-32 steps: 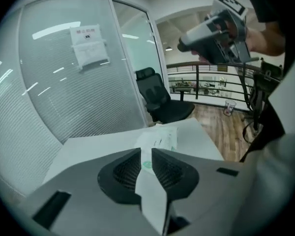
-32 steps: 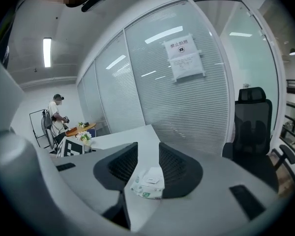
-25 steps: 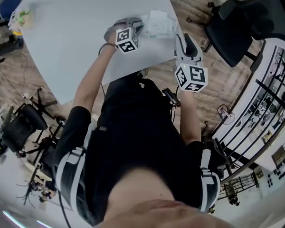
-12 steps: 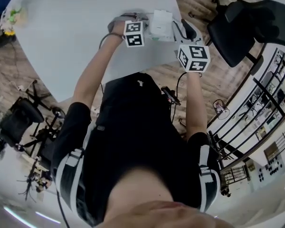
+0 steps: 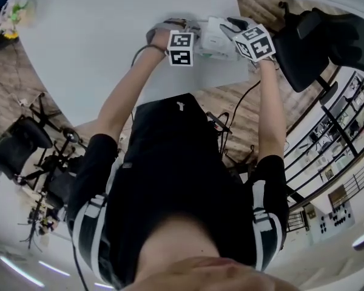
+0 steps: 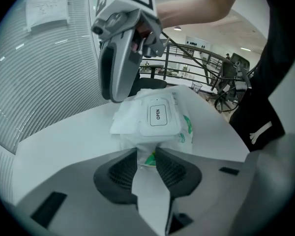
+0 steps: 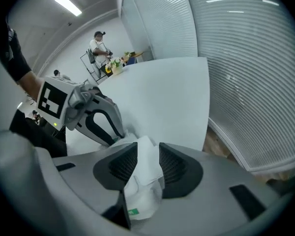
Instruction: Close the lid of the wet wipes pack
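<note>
we hold white soft-plastic wet wipes pack [image 6: 155, 124] on pale grey table [image 5: 97, 41], close to table edge. left gripper [image 6: 146, 155] jaws nearly together, pinching pack's near end. right gripper [image 7: 147, 157] jaws apart, pack's crumpled far end between them. white rounded lid [image 6: 158, 115] marked "open" lies flat on top.

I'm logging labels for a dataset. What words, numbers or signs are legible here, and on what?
"OPEN": on the lid of the wet wipes pack.
Green print on the pack's side: too blurred to read.
Paper sheets on the blinds: print too small to read.
Marker cubes: black-and-white squares, no words.
</note>
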